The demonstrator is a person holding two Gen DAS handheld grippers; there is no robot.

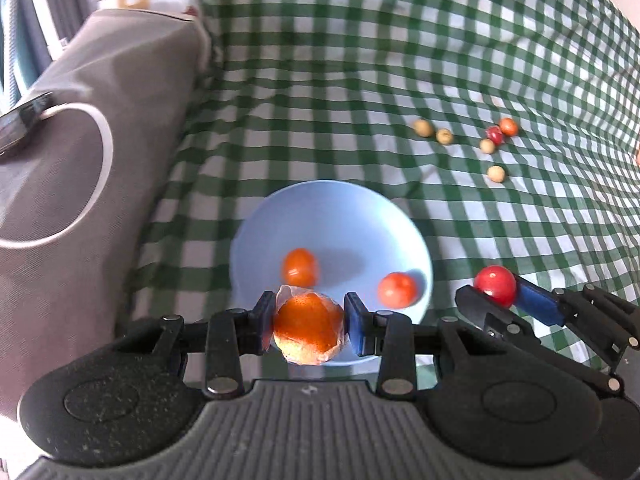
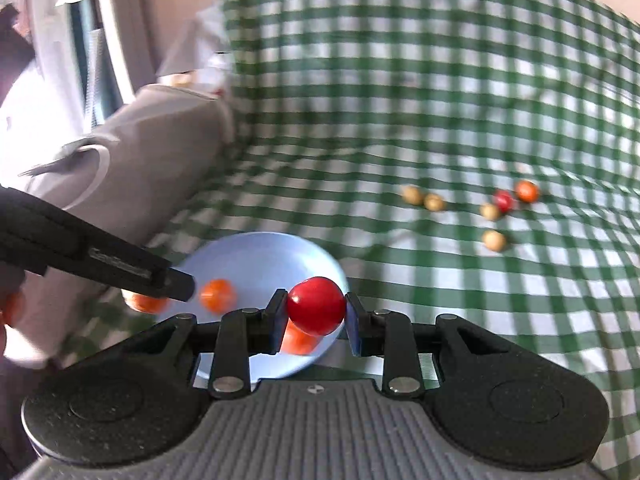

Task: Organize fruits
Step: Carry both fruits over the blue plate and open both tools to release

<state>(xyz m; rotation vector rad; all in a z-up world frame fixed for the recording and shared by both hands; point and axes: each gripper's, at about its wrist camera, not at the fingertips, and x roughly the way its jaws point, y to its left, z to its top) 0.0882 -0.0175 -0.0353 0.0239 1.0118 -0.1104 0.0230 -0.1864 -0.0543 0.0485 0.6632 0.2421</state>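
My left gripper (image 1: 310, 320) is shut on an orange fruit in clear wrap (image 1: 308, 332), held over the near rim of a light blue plate (image 1: 340, 220). Two small orange-red fruits (image 1: 300, 266) (image 1: 397, 289) lie on the plate. Just right of the plate, my right gripper (image 1: 496, 292) is shut on a glossy red fruit (image 1: 495, 285). In the right wrist view the red fruit (image 2: 316, 306) sits between the right gripper's (image 2: 316, 314) pads above the plate (image 2: 260, 256), and the left gripper's finger (image 2: 160, 276) reaches in from the left.
A green-and-white checked cloth (image 1: 360, 80) covers the surface. Several loose small fruits lie at the right: tan ones (image 1: 423, 128) (image 1: 496, 174), a red one (image 1: 495, 134) and an orange one (image 1: 508, 126). A grey bag (image 1: 80, 180) stands along the left edge.
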